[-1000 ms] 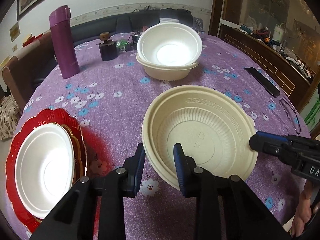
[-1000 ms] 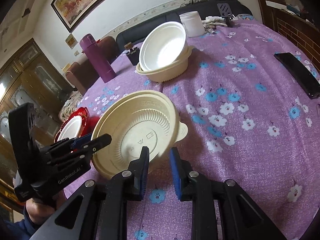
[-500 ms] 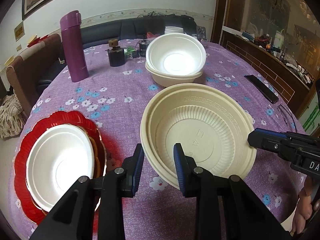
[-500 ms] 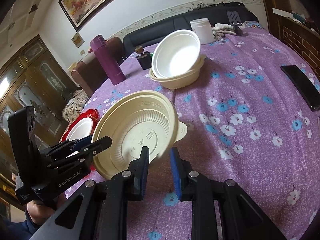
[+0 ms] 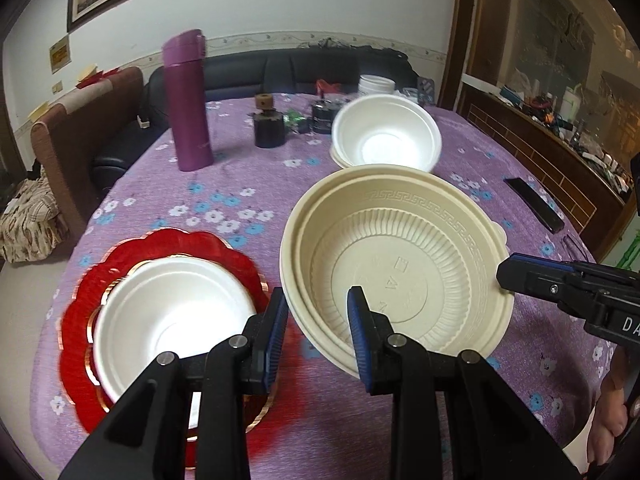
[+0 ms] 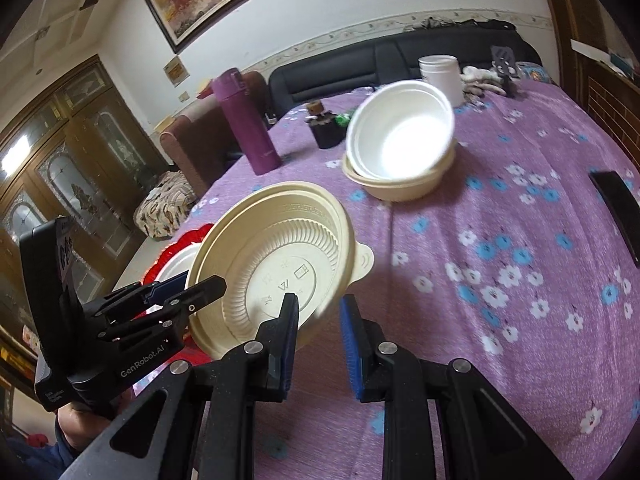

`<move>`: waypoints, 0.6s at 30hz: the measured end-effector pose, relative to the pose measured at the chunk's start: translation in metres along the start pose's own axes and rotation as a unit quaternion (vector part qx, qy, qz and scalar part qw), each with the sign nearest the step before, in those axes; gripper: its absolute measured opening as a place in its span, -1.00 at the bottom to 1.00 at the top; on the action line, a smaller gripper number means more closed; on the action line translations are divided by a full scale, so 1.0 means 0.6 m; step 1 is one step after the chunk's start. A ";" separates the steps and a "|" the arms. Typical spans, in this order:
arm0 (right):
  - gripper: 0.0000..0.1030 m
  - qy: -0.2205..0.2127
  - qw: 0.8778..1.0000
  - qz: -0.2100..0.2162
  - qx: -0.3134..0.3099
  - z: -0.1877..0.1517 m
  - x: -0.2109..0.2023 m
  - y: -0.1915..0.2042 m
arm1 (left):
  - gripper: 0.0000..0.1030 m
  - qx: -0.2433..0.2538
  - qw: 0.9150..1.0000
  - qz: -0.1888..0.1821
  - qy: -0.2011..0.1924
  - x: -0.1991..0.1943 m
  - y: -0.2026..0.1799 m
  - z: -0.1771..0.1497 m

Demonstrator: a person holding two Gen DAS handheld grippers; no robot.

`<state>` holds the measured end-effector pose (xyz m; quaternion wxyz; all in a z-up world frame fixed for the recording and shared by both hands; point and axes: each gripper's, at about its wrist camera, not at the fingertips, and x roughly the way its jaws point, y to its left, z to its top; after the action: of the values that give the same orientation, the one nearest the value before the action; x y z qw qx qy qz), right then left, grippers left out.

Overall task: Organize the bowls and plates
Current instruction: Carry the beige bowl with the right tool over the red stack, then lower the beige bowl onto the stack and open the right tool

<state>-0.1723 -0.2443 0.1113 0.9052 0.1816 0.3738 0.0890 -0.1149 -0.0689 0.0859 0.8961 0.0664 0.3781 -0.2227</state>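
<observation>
Left gripper (image 5: 318, 314) clenched on beige bowl (image 5: 400, 264) rim, right gripper (image 6: 319, 322) grasping opposite rim, above purple tablecloth (image 6: 500, 248)

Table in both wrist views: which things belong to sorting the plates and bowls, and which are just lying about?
Part of the job:
- cream bowl, gripped by left gripper and right gripper
- stacked bowls further back
- white bowl on red plate

Just lying about:
- purple flask
- black remote
- white jar
- small dark pot

White bowl (image 6: 400, 136) blurred; phone (image 6: 618, 208) cut off.
</observation>
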 end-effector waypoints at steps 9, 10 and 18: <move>-0.53 0.017 0.999 0.034 -0.023 0.017 0.035 0.055 | -0.43 -0.032 0.999 0.030 -0.016 -0.032 0.066 -0.006; -0.53 0.019 0.999 0.038 -0.026 0.019 0.039 0.062 | -0.43 -0.037 0.999 0.033 -0.017 -0.036 0.075 -0.008; -0.53 0.031 0.997 0.054 -0.053 0.029 0.071 0.113 | -0.43 -0.060 0.996 0.059 -0.025 -0.055 0.124 -0.019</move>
<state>-0.1318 -0.1737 0.1220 0.8954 0.1507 0.3861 0.1625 -0.1091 0.0124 0.0976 0.9192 0.0290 0.3640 -0.1474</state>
